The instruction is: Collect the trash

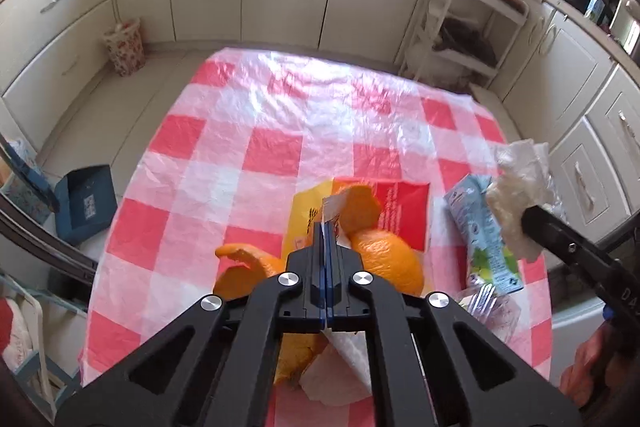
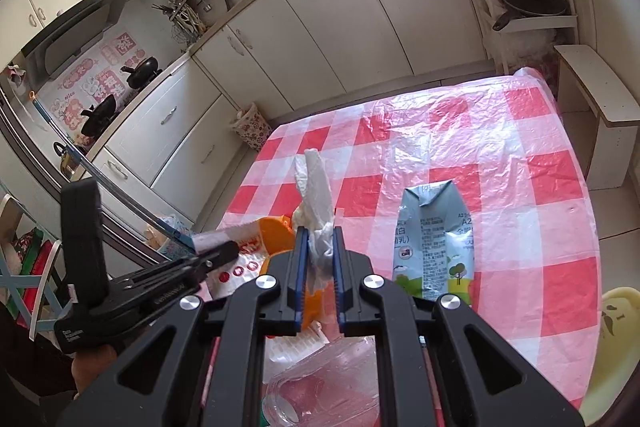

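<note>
Left claw fully closed; right claw narrowly parted, both angled downward.

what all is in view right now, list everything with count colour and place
tablecloth: one, red and white check, covers the table
milk carton: one, pale blue, flattened, lying on the cloth
tissue: one, white, crumpled, between the right gripper's pads
orange peel: several pieces, orange, on the yellow and red bag
bag: one, yellow and red, on the cloth
plastic bottle: one, clear, near edge of the table
bin: one, floral, on the floor by the cabinets
left gripper: black, shut on a thin white scrap
right gripper: black, holding the tissue
</note>
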Motion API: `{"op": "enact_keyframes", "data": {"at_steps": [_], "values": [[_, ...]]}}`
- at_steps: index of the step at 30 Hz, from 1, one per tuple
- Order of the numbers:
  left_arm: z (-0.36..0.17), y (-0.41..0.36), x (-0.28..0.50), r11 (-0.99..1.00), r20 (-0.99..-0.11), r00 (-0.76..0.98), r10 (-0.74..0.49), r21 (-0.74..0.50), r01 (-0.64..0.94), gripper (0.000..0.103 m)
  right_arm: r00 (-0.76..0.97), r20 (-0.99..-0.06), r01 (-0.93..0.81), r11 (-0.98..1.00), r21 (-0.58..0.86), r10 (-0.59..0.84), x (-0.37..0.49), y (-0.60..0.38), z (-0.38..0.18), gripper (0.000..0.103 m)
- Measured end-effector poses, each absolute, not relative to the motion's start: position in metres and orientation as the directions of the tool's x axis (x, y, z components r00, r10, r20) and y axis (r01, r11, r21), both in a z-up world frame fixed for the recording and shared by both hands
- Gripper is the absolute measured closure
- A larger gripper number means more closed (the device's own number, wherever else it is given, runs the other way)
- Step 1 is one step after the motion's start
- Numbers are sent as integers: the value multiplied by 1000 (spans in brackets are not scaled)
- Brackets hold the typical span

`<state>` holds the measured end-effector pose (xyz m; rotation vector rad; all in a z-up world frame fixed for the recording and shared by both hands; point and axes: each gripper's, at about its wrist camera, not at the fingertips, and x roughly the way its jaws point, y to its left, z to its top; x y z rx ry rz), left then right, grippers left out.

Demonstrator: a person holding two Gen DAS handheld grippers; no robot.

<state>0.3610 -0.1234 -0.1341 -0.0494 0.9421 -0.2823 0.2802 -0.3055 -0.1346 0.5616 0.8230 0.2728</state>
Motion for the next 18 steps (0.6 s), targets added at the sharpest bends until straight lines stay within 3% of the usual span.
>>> {"op": "enact_keyframes", "data": {"at_steps": [9, 18], "values": [[-70, -88, 329, 894, -618, 646, -448, -332, 302, 102, 678, -592, -30, 821, 570, 436, 270, -312, -124, 91], [-49, -59, 306, 898, -570, 699, -432, -345, 274, 102, 693, -582, -42, 830, 556, 425, 259, -320, -114, 91]]}}
